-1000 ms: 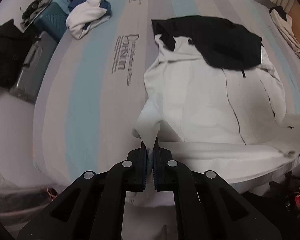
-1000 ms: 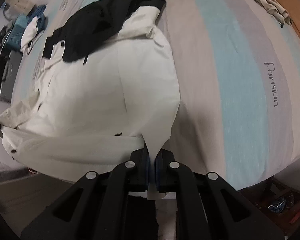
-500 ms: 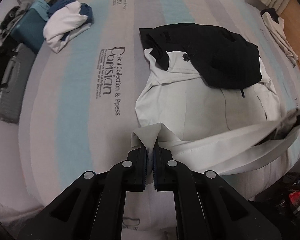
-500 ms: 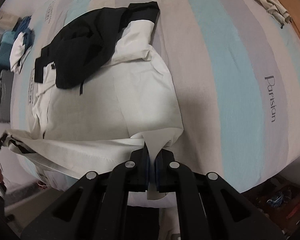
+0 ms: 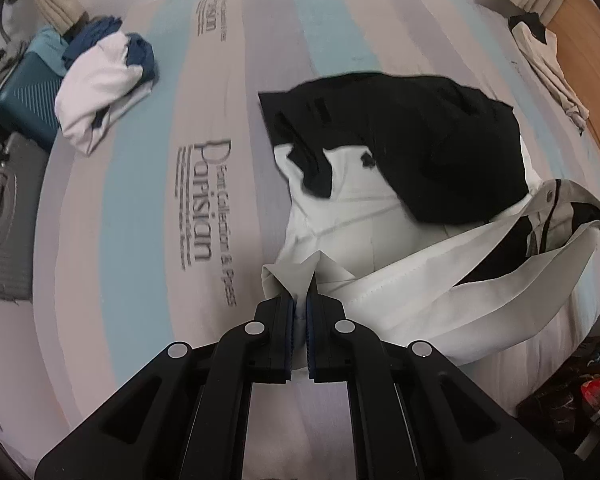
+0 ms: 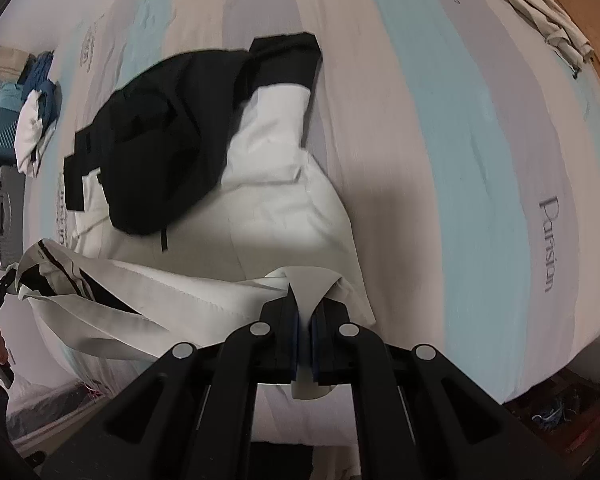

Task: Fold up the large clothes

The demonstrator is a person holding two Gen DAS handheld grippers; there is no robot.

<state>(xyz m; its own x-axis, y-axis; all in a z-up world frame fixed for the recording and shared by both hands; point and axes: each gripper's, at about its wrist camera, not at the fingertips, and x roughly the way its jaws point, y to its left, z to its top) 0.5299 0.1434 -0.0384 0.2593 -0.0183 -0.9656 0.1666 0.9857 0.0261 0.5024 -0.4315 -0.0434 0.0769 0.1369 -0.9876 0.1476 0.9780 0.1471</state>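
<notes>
White/black jacket [image 5: 352, 208] lies on striped bed [image 5: 112, 220], hem lifted toward its black top. Left gripper [image 5: 299, 312] fingers pinched tight on one hem corner; right gripper [image 6: 304, 320] fingers likewise clamp the other corner, w/ fabric poking out below.

The jacket [image 5: 352, 216] is showing as smooth woven cloth, matt white on the body with stitched seams, and matt black across its upper part. The bedsheet [image 5: 132, 216] under the jacket is looking like soft matt cotton in pale stripes with printed lettering. The gripper fingers [image 5: 276, 340] are looking like matt black hard plastic with shiny round metal pins, and their pads [image 6: 293, 344] are showing ribbed blue rubber. Beyond the jacket, the headboard [image 5: 592, 60] is glowing like smooth varnished wood. Left of the bedsheet, a suitcase [image 5: 24, 88] is showing ribbed teal plastic with a slight sheen.
</notes>
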